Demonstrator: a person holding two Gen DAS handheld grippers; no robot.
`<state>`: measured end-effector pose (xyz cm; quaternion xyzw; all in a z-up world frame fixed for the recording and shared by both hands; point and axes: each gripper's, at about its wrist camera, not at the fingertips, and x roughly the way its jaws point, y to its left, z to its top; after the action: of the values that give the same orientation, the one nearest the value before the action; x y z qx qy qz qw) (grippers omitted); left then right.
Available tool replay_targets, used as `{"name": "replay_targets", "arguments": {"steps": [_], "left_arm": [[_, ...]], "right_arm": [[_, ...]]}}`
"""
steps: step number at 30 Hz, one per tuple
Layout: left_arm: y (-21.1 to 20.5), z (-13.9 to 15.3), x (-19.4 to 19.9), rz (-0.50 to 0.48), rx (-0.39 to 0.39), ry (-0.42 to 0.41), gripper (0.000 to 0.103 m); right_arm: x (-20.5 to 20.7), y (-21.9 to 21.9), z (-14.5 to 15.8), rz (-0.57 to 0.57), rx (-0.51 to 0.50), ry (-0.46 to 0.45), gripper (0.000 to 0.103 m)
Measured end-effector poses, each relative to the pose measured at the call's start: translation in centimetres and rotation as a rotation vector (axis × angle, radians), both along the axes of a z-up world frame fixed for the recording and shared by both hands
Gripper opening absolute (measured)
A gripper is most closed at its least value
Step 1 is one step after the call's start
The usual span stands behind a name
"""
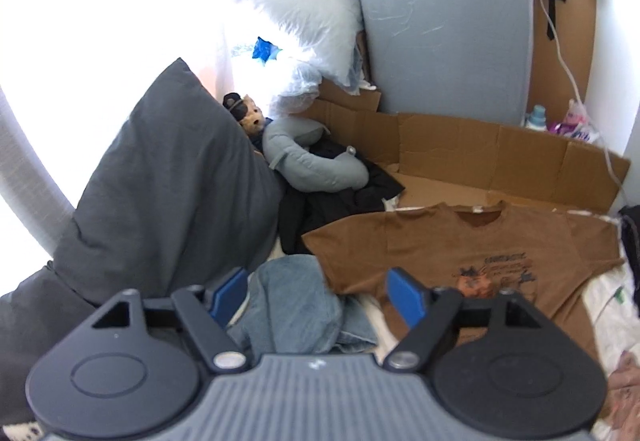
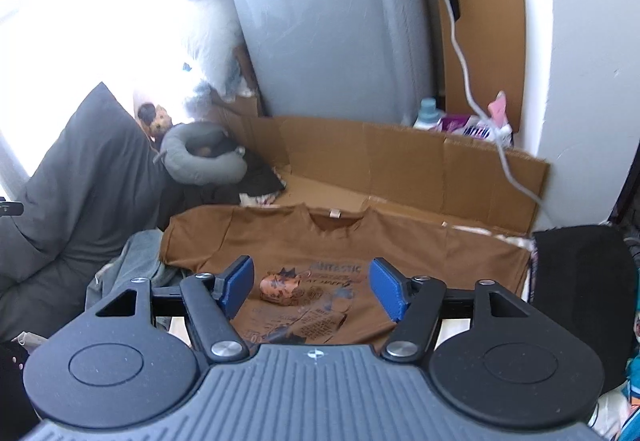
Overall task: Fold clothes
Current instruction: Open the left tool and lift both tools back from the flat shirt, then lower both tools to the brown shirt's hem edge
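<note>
Brown tee lies flat, print up, sleeves spread, collar twd cardboard; no fold made yet, so task at start. Left gripper jaws spread, empty, over crumpled blue garment just beside tee's sleeve. Right gripper jaws spread, empty, above tee's print. Left: sleeve folds, body fold, then prob the blue piece.

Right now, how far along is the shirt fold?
Done: the brown T-shirt lies spread flat, print up, collar away. In hand: nothing; left gripper and right gripper hover with jaws open. Left: every fold, plus the crumpled blue garment beside it.
</note>
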<state>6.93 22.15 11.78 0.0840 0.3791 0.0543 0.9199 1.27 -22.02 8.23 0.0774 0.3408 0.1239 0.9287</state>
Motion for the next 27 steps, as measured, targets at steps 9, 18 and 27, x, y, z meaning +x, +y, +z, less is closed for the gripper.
{"name": "replay_targets", "arguments": {"steps": [9, 18, 27], "left_arm": [[-1.1, -2.6, 0.1, -0.056, -0.08, -0.009, 0.083], [-1.6, -6.6, 1.0, -0.178, -0.071, 0.015, 0.082], [-1.7, -8.4, 0.5, -0.19, -0.104, 0.019, 0.082]], "right_arm": [[-2.7, -3.1, -0.2, -0.113, 0.049, -0.047, 0.075], [-5.3, -2.2, 0.9, -0.193, 0.001, -0.061, 0.075], [-7.0, -3.6, -0.4, -0.338, 0.09, -0.048, 0.075]]}}
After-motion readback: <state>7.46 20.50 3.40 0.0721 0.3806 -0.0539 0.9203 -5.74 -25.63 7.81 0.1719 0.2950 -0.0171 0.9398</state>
